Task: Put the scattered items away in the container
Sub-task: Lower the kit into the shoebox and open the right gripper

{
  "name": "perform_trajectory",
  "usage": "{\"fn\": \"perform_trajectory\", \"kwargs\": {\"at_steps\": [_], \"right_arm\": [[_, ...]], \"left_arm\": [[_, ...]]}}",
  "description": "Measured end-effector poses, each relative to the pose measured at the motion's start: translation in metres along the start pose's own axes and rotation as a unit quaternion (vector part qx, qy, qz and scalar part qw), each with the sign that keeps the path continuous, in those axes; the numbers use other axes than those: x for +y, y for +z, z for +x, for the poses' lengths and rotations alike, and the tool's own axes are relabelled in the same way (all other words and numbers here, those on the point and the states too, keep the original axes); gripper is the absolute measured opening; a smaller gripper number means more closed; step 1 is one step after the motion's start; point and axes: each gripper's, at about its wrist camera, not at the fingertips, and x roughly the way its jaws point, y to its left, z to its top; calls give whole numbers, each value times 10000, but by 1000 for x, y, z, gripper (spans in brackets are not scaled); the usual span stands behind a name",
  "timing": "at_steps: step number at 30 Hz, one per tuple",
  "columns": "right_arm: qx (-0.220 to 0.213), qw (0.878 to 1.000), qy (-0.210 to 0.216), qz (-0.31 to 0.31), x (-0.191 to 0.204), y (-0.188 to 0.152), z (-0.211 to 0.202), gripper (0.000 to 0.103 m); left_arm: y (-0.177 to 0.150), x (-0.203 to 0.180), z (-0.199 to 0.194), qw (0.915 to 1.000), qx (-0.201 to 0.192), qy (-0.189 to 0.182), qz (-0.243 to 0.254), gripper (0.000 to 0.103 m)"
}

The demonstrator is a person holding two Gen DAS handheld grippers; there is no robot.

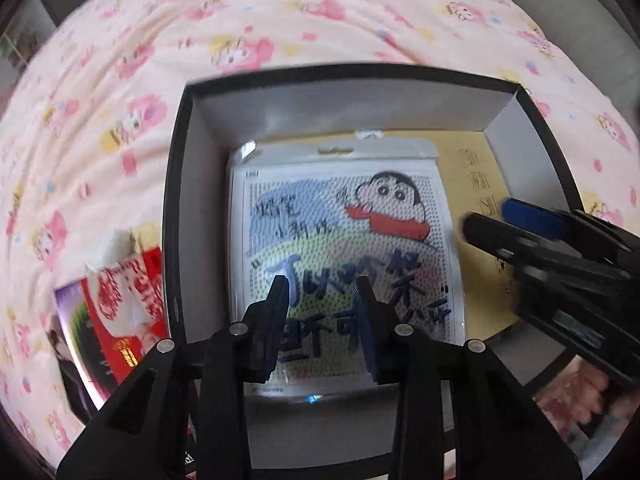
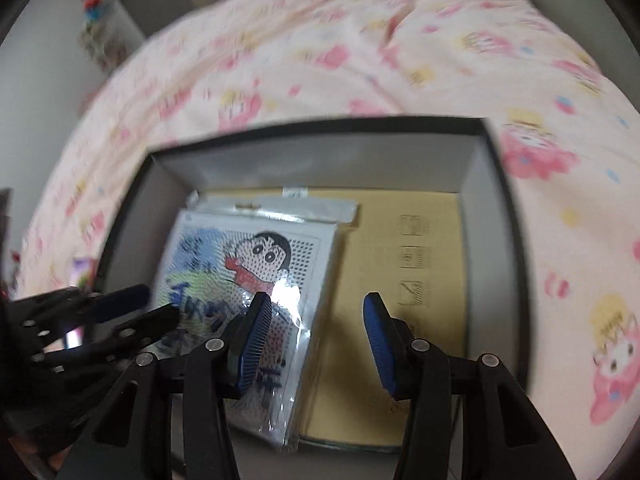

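Observation:
A black box (image 1: 176, 208) with grey inner walls lies open on the bed; it also shows in the right wrist view (image 2: 516, 240). Inside lies a clear-bagged cartoon bead kit (image 1: 344, 248), seen too in the right wrist view (image 2: 248, 280), on top of a tan sheet (image 1: 476, 184) (image 2: 380, 280). My left gripper (image 1: 322, 284) is open and empty just above the kit. My right gripper (image 2: 316, 304) is open and empty over the box, and shows at the right of the left wrist view (image 1: 486, 220). A red packet (image 1: 128, 312) lies on the bed left of the box.
The pink cartoon-print quilt (image 1: 280, 20) covers the bed all around the box. A purple-edged item (image 1: 68, 320) lies under the red packet. A shelf with a toy (image 2: 96, 12) stands far left beyond the bed.

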Motion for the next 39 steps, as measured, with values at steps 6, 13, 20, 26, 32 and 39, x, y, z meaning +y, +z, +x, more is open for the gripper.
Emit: {"fn": "perform_trajectory", "kwargs": {"at_steps": [6, 13, 20, 26, 32, 39], "right_arm": [[882, 9947, 318, 425, -6, 12, 46, 44], [894, 9953, 381, -50, 20, 19, 52, 47], [327, 9976, 451, 419, 3, 5, 20, 47], [-471, 9985, 28, 271, -5, -16, -18, 47], [-330, 9990, -226, 190, -4, -20, -13, 47], [-524, 9947, -879, -46, -3, -20, -14, 50]], "left_arm": [[-12, 15, -8, 9992, -150, -349, -144, 35], [-9, 22, -10, 9983, -275, -504, -115, 36], [-24, 18, -24, 9973, -262, -655, 207, 41], [-7, -4, -10, 9975, -408, -547, 163, 56], [-8, -33, -11, 9977, -303, -352, 497, 51], [0, -31, 26, 9989, 245, -245, 302, 47]]}}
